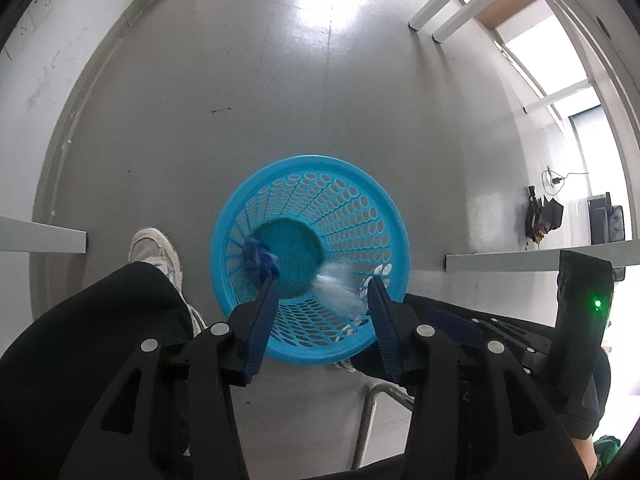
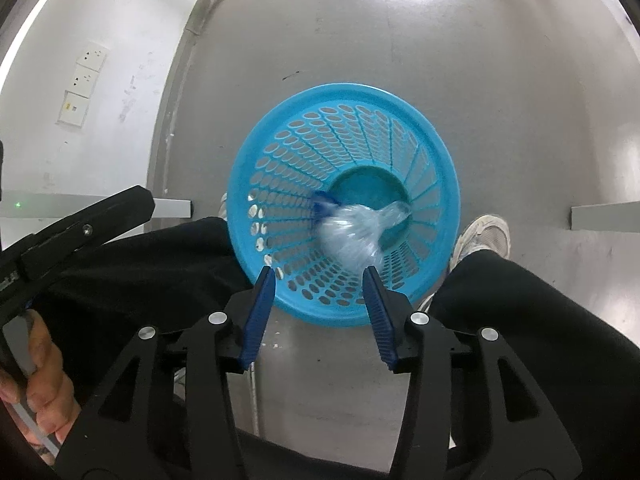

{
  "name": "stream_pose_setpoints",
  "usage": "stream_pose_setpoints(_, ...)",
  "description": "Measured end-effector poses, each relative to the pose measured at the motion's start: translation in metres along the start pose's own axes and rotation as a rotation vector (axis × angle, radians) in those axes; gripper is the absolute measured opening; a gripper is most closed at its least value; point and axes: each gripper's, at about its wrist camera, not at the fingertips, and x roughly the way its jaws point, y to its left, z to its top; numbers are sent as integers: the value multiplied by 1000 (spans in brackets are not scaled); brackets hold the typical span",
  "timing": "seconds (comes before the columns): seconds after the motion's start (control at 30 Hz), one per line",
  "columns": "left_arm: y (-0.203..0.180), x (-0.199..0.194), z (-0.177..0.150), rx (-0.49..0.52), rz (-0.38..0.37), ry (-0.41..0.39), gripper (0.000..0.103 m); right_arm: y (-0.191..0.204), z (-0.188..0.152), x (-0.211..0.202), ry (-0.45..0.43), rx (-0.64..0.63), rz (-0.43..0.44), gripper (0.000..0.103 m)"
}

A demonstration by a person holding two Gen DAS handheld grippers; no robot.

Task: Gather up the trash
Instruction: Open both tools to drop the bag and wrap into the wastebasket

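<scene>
A round blue perforated basket [image 1: 352,184] stands on the grey floor, seen from above in both views. My left gripper [image 1: 323,280] hangs open over its near rim. A crumpled blue scrap [image 1: 258,258] lies just off the left fingertip, inside the basket. A blurred clear plastic wrapper [image 1: 338,290] shows between the fingers, below them. My right gripper [image 2: 319,270] is also open above the basket [image 2: 280,128]. Nothing is pressed between its pads. Beyond them the clear wrapper [image 2: 354,234] is a blur inside the basket, with the blue scrap [image 2: 322,204] beside it.
A person's legs in black trousers [image 1: 100,320] and pale shoes [image 1: 154,246] [image 2: 486,236] flank the basket. A hand [image 2: 44,384] grips a handle at lower left. White table legs [image 1: 436,8], a wall with sockets [image 2: 82,80] and a metal chair frame [image 1: 372,408] surround the spot.
</scene>
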Motion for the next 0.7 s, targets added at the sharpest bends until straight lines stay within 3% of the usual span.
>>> stream_pose_setpoints(0.37,-1,-12,-6,10,-3,-38,45,4,-6,-22,-85,-49,-40,56)
stream_pose_setpoints(0.7,0,-51,-31,9,-7,-111,45,19,-36,-75,-219,-153,-150,65)
